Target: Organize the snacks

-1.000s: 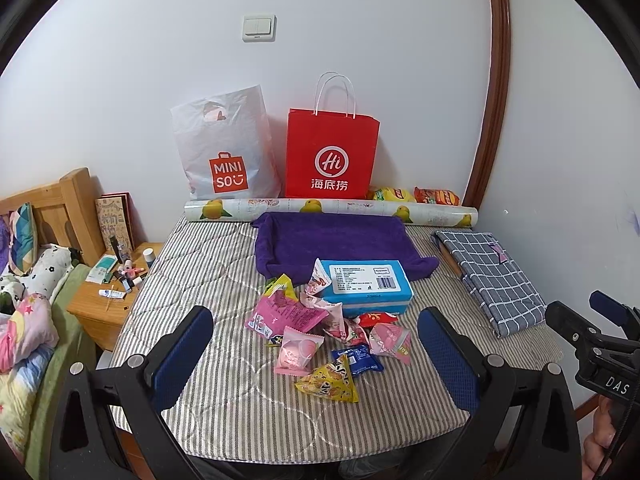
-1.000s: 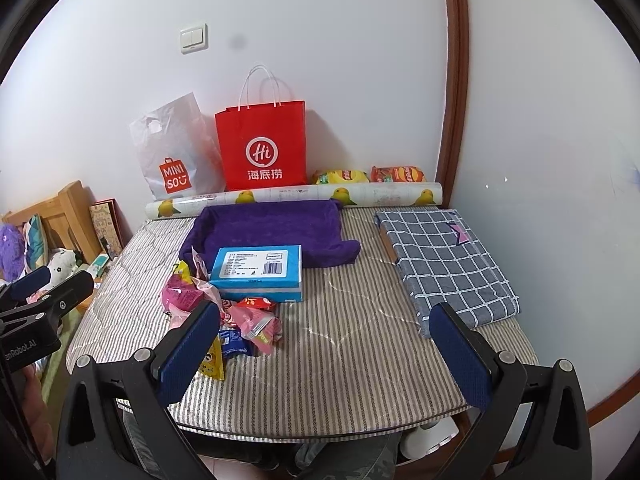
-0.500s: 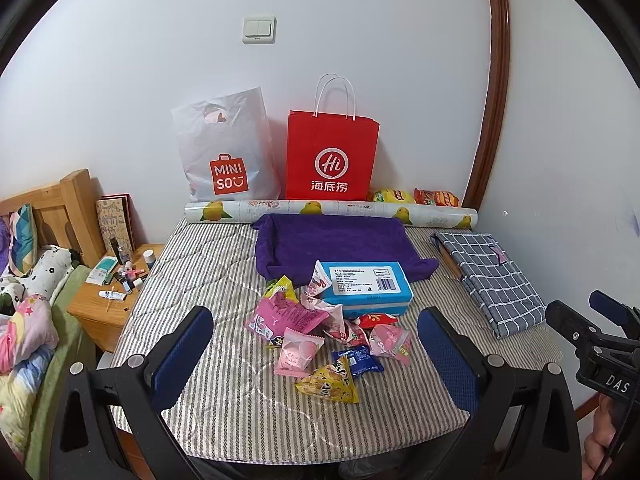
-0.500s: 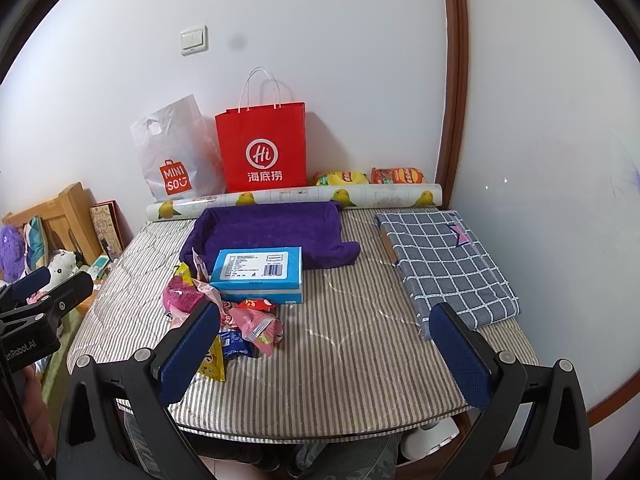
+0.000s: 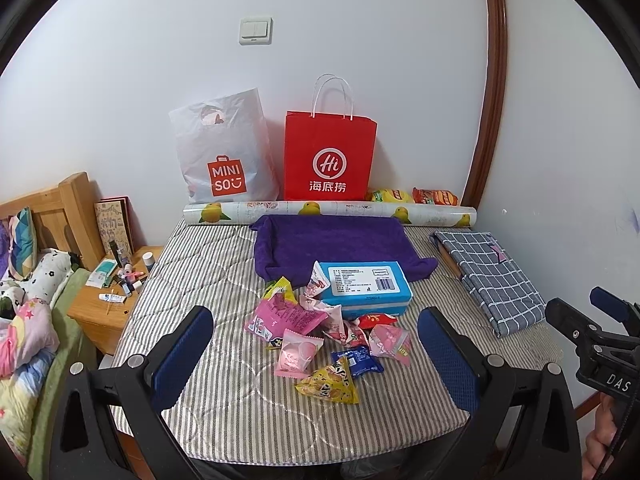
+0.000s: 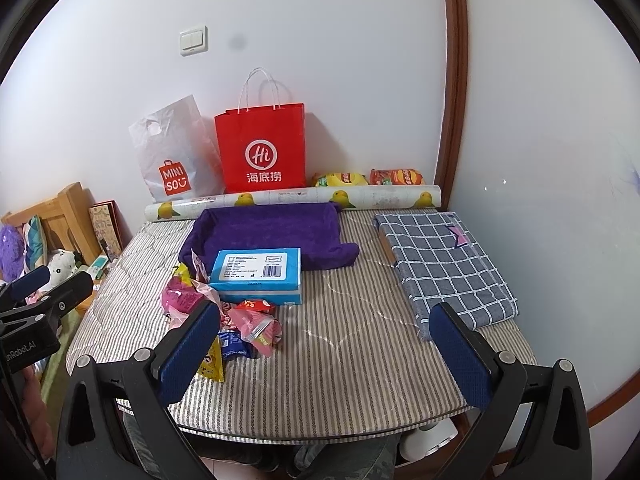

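Several small snack packets [image 5: 320,332] lie in a loose pile on the striped table [image 5: 224,400], just in front of a blue box [image 5: 366,288]; the pile [image 6: 240,320] and box [image 6: 258,274] also show in the right wrist view. A yellow packet [image 5: 330,382] lies nearest me. A purple cloth tray [image 5: 332,246] sits behind the box. My left gripper [image 5: 316,356] is open and empty, above the table's front edge before the pile. My right gripper [image 6: 324,356] is open and empty, to the right of the pile.
A red paper bag [image 5: 330,160] and a white MINISO bag [image 5: 226,160] lean on the back wall behind a patterned roll [image 5: 328,212]. Two chip bags [image 5: 412,196] lie at back right. A folded checked cloth [image 5: 488,276] lies right. A cluttered nightstand [image 5: 116,292] stands left.
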The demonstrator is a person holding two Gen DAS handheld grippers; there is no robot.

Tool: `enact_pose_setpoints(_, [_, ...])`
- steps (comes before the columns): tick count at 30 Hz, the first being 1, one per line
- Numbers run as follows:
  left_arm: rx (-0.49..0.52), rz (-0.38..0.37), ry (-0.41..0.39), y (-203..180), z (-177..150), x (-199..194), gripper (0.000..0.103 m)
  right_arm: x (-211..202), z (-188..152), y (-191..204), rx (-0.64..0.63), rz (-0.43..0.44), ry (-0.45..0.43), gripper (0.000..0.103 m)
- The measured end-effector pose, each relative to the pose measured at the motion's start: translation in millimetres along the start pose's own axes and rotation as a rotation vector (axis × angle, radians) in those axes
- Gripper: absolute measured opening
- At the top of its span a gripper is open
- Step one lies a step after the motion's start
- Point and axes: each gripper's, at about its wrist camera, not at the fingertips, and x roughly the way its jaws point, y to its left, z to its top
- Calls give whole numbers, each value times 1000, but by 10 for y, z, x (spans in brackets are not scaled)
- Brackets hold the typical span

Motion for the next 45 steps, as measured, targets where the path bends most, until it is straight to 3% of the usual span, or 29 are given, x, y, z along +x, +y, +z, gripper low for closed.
enact_pose_setpoints(11, [-15,6,63,99,-50,318,103,310,-111,38,5,49,40,103])
enact_pose_setpoints(28, [-104,68,212,770,-450,1218,101,1456,-499,484,-59,158,197,94])
enact_pose_setpoints(41, [-145,55,268,1134,-545,1636,100,2186,-638,677,-49,192,258,94])
enact_pose_setpoints(45, [-157,46,271,1157,-540,1691,100,2305,-675,723,-70,184,274,80])
